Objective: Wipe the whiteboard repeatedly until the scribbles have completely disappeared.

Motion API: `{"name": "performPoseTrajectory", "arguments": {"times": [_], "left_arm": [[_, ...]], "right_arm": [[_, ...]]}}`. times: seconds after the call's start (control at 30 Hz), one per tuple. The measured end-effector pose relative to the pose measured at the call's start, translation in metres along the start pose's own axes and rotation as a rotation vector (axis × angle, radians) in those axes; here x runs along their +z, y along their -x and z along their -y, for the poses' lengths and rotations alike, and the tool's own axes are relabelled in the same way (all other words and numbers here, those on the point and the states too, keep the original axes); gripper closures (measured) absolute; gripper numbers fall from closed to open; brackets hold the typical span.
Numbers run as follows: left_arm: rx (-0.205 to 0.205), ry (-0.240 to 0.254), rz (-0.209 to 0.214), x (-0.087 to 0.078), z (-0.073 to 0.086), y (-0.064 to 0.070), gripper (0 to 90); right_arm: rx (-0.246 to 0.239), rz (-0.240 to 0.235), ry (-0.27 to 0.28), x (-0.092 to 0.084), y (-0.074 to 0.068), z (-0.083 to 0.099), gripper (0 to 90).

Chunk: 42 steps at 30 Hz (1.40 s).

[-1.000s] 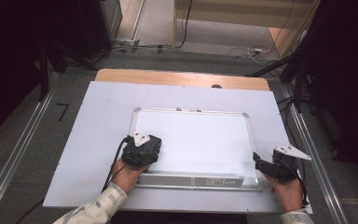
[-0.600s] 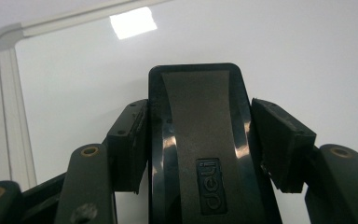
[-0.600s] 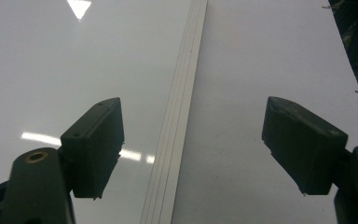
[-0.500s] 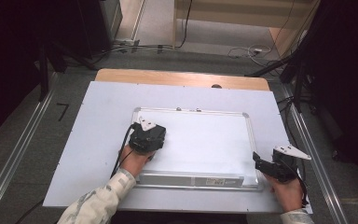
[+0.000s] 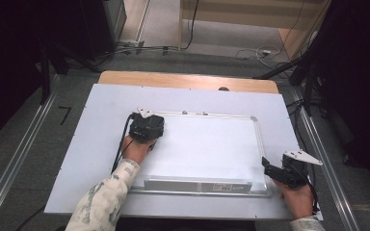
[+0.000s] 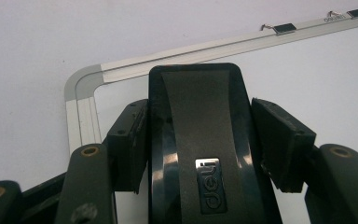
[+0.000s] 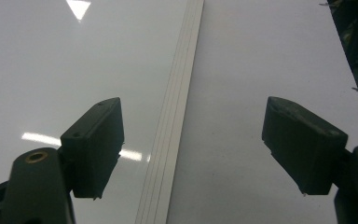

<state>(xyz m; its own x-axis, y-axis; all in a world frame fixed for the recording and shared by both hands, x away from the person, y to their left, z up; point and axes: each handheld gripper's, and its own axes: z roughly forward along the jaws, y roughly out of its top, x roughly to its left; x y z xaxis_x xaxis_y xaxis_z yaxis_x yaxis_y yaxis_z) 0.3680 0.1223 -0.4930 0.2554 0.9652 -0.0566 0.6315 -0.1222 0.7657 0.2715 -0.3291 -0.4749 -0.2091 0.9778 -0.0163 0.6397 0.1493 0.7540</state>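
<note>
A whiteboard [image 5: 207, 149] lay on the white worktop [image 5: 77, 159]; grey floor beyond; left hand-held gripper [image 6: 200, 140] clamped an eraser [image 6: 200, 116]; right hand-held gripper [image 7: 193, 149] stood apart.

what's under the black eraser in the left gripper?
The whiteboard, near its rounded frame corner. The black eraser sits clamped between the left gripper fingers; whether its underside touches the board is covered by the eraser itself.

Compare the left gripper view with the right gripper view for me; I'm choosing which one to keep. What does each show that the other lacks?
Left gripper view: a black eraser clamped between the left gripper jaws, the whiteboard's rounded corner and two clips.
Right gripper view: the right gripper open and empty, astride a straight frame edge.
Both: the whiteboard surface and the table.
</note>
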Motion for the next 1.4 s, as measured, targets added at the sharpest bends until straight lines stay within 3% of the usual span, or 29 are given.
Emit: {"name": "performPoseTrajectory", "arguments": {"times": [0.27,0.43,0.93,1.4], "left_arm": [[0.003,-0.001,-0.009,-0.010,0.009,0.000,39.9],[0.017,0.000,0.007,-0.020,0.019,0.002,39.9],[0.061,0.012,0.045,-0.051,0.049,0.019,39.9],[0.076,0.002,0.069,-0.063,0.058,0.024,40.0]], "right_arm": [[0.001,-0.001,0.001,0.000,0.000,0.000,19.5],[-0.001,0.001,0.002,0.000,0.000,0.000,19.4],[0.001,0.004,-0.002,0.000,-0.001,0.000,19.4],[0.001,0.003,-0.002,-0.001,-0.001,0.000,19.4]]}}
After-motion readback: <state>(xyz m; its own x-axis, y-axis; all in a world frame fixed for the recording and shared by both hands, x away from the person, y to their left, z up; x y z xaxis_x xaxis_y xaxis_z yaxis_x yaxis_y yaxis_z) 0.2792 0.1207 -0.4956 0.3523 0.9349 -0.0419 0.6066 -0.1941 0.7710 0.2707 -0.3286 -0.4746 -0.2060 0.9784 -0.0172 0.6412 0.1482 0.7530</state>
